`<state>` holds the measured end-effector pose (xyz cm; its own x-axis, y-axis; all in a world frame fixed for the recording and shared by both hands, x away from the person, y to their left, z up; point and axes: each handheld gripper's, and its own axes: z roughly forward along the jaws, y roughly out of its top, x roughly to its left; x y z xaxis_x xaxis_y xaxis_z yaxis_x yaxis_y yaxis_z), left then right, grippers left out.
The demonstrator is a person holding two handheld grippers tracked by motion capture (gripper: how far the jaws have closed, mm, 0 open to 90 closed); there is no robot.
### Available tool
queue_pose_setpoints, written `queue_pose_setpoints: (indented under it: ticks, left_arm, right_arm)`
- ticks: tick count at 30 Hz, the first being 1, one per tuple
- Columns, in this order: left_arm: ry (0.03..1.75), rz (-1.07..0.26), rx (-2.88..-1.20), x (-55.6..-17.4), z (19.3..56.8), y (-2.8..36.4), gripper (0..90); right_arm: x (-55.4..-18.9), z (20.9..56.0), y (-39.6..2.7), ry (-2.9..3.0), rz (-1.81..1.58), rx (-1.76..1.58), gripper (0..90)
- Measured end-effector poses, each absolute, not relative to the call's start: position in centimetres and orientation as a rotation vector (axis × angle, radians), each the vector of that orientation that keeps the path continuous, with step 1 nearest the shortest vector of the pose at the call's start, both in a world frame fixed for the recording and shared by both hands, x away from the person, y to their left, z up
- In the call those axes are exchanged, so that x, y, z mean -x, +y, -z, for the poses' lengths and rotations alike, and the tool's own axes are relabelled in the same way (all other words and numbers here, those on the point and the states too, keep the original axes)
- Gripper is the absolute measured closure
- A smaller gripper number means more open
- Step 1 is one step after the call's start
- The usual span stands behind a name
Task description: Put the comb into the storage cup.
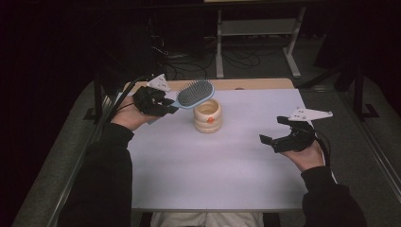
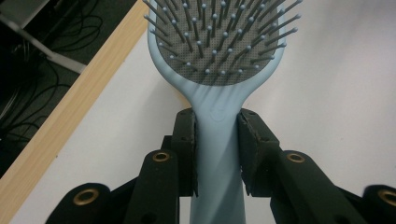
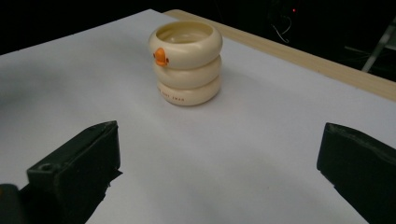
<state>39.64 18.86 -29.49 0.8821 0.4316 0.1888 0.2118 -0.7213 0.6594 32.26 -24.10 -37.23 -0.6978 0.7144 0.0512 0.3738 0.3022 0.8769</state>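
Observation:
A light blue hairbrush [image 1: 194,93] with grey bristles hangs above the table's far left, bristle side up. My left gripper [image 1: 166,104] is shut on its handle [image 2: 217,140], both pads pressed against the handle's sides. Just right of the brush head stands a cream ringed cup [image 1: 207,115] with an orange beak [image 3: 160,57], upright on the white table top. At the right side of the table my right gripper [image 1: 275,129] stands open, nothing between its jaws, pointing across at the cup [image 3: 186,63].
The white table top [image 1: 213,161] has a wooden strip [image 1: 255,84] along its far edge. Beyond it are a dark floor with cables [image 1: 189,66] and a grey metal stand [image 1: 257,28].

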Motion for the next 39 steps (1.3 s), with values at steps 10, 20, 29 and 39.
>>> queue_pose_setpoints:
  ticks: [10,20,29,39]
  left_arm:
    - [0.453,-0.431,-2.352,-39.5,29.8,17.9,70.0]
    - [0.432,-0.436,-2.322,-38.5,30.0,17.0,70.0]
    - [0.426,-0.413,-2.269,-38.0,30.5,16.7,70.0]
    - [0.446,-0.403,-2.234,-37.9,31.6,16.6,70.0]
  right_arm:
    - [-33.5,35.1,-22.9,2.241,-1.364,-0.930,0.0]
    - [-35.0,33.7,-21.4,2.249,-1.394,-0.912,0.0]
    - [-36.1,32.7,-18.8,2.287,-1.404,-0.866,0.0]
    - [-37.0,32.0,-15.8,2.335,-1.427,-0.838,0.0]
